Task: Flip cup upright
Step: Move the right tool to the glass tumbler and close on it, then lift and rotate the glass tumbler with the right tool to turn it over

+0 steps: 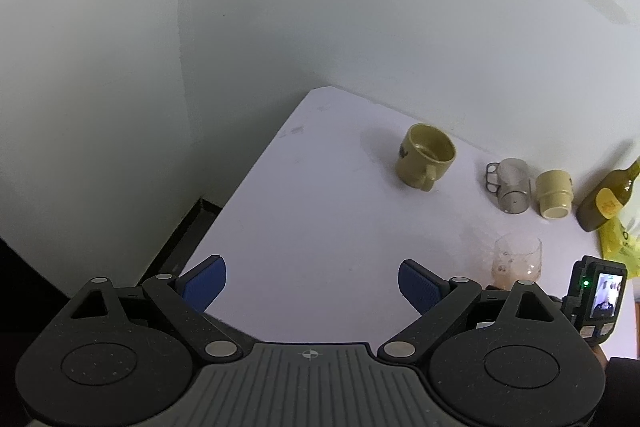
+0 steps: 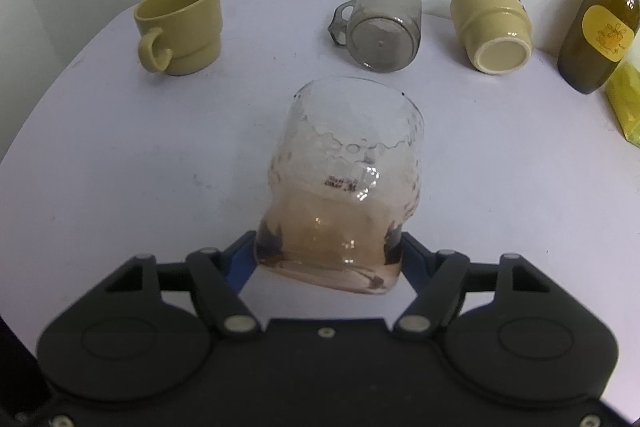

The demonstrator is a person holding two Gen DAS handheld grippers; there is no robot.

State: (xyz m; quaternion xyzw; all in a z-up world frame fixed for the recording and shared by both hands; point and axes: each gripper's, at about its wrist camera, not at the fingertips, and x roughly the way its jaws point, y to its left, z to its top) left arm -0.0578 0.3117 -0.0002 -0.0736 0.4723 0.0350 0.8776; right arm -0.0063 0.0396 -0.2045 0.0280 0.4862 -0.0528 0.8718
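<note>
The right gripper (image 2: 328, 259) clamps the base of a textured glass cup (image 2: 344, 187), mouth tilted away, above the white tabletop (image 2: 120, 167). Beyond the cup, a yellow mug (image 2: 180, 27) stands upright; a grey mug (image 2: 380, 27) lies sideways. The left gripper (image 1: 312, 283) hangs open, empty.
</note>
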